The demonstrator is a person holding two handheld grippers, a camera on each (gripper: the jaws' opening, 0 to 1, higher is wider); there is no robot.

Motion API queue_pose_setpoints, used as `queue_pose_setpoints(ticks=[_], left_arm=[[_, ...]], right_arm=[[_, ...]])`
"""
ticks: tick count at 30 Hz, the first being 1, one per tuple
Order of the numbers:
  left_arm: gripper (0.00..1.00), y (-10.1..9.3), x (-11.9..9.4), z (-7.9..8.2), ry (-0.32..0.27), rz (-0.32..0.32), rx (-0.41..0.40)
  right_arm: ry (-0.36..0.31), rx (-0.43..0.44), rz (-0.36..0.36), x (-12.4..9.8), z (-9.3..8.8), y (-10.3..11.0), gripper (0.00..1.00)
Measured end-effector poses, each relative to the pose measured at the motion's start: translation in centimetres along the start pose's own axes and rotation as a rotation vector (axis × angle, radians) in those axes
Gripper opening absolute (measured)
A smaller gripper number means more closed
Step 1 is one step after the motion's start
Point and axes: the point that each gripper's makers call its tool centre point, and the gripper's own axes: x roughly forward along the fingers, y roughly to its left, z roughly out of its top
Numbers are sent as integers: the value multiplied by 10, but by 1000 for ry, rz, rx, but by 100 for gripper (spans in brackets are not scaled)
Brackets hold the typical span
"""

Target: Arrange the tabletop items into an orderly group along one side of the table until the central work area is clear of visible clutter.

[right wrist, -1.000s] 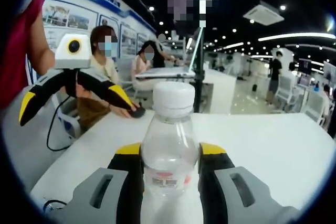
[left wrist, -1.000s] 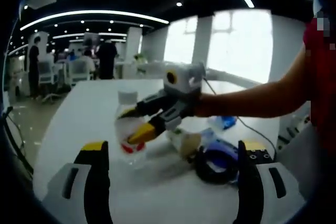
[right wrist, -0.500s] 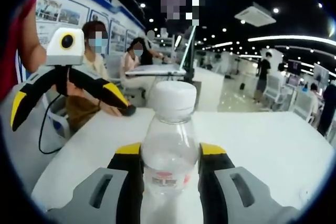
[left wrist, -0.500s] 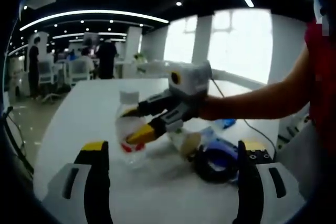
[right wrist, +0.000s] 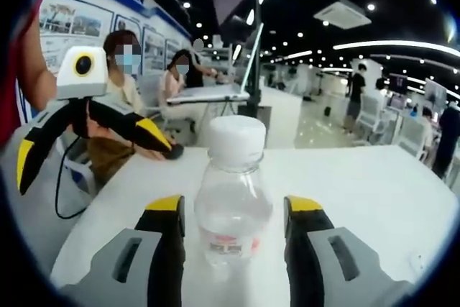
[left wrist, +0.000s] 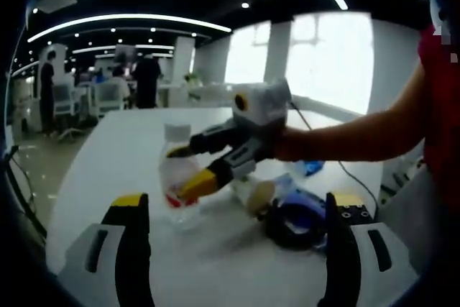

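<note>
The white bench [left wrist: 108,149] carried everything, and the right tongs' view looked along it toward desks where seated people worked. In the left tongs' view, the right tongs [left wrist: 188,170] reached in from the right on a bare forearm, its yellow-tipped jaws standing on either side of a clear plastic bottle [left wrist: 177,181] with a white cap and a red label. That bottle stood upright on the bench, set back from the near edge. From the right tongs' view the bottle [right wrist: 233,206] sat between the jaws of the right tongs [right wrist: 234,210], with a gap visible on each side, so the jaws were parted and not pressing it. The left tongs [left wrist: 231,210] hung wide open with nothing between its jaws; it showed again at the left of the right tongs' view [right wrist: 93,141], jaws spread apart above the bench edge. Just beside the bottle, toward the person's side, lay a dark roll of tape [left wrist: 296,222], a pale cup-like thing [left wrist: 253,195] on its side, and a small blue item [left wrist: 310,168] behind them.
</note>
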Motion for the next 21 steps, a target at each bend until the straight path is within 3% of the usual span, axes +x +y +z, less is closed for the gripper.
queue_pose_setpoints(ticks=[8,21], left_arm=[[99,-1,0,4,-7,-1,5],[99,-11,1,12,-23,-15,22]], right_arm=[[-16,8,-56,-23,10,-17,57],[-24,5,-143,-62,18,-23,57]])
